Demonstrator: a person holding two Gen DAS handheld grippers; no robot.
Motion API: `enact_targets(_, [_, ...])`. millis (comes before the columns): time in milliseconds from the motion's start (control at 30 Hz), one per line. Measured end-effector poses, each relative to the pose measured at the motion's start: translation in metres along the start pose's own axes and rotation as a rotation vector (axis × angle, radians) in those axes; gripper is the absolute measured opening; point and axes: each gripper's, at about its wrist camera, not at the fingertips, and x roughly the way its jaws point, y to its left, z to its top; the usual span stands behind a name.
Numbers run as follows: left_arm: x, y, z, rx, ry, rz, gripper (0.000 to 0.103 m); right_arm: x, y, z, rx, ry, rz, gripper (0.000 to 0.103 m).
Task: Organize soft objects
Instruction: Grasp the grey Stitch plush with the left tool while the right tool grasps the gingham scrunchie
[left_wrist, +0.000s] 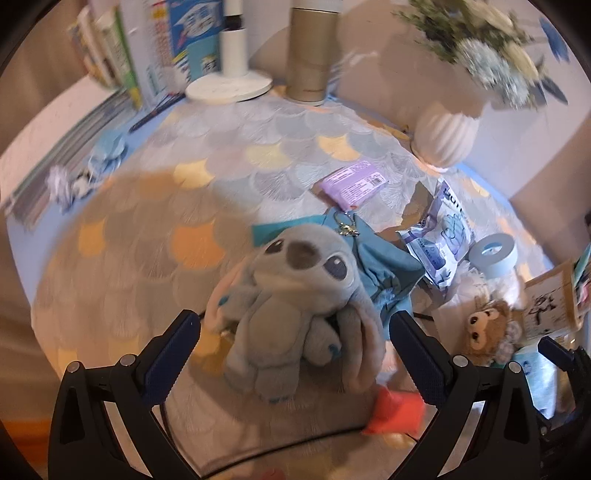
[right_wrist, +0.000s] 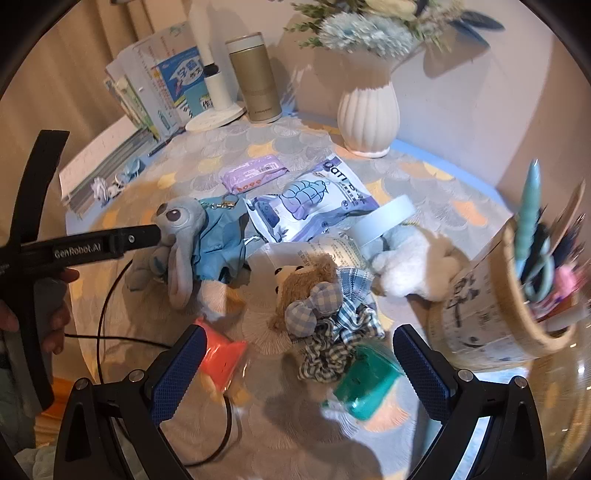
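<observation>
A grey-blue Stitch plush (left_wrist: 295, 295) lies on the patterned tablecloth between the open fingers of my left gripper (left_wrist: 295, 332). In the right wrist view the left gripper's fingers (right_wrist: 147, 234) reach the plush's head (right_wrist: 177, 221). A blue cloth (right_wrist: 221, 236) lies under and beside the plush. A brown bear plush (right_wrist: 306, 291) with a checked bow, a checked scrunchie (right_wrist: 332, 343) and a white plush (right_wrist: 410, 266) lie ahead of my open, empty right gripper (right_wrist: 295, 365).
An orange packet (right_wrist: 221, 358), a green clip (right_wrist: 369, 384), wipes packs (right_wrist: 255, 173), a tape roll (right_wrist: 384, 218), a white vase (right_wrist: 369, 114), a gold flask (right_wrist: 255, 81), books (right_wrist: 159, 85) and a pen holder (right_wrist: 517, 291) crowd the table. A black cable (right_wrist: 110, 295) trails at the left.
</observation>
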Motion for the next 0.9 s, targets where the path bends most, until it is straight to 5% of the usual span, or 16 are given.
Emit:
enact_targets(233, [0.036,-0.005,0.010,0.003,0.023,0.050,0.102,0.032,-0.022,-0.005,0.090,0.020,-0.034,0.101])
enact_targets(567, [0.053,-0.002,0.012,-0.026,0.074,0.017,0.091,0.045,-0.007,-0.003,0.012,0.012,-0.037,0.100])
enact_targets(600, [0.053,-0.002,0.012,-0.033,0.074,0.013,0.089,0.048,-0.003,-0.002,-0.020,0.010,-0.058,0.095])
enact_targets(667, [0.054,-0.002,0.011,-0.048,0.081,-0.009,0.083,0.053,0.005,-0.004,-0.088,0.021,-0.113,0.056])
enact_targets(767, [0.052,-0.004,0.009,-0.051,0.080,-0.022,0.075,0.054,0.002,-0.007,-0.088,0.034,-0.102,0.034])
enact_targets(900, [0.042,-0.004,0.009,-0.065,0.049,-0.025,0.072,0.036,-0.005,-0.007,-0.046,-0.024,-0.069,0.025])
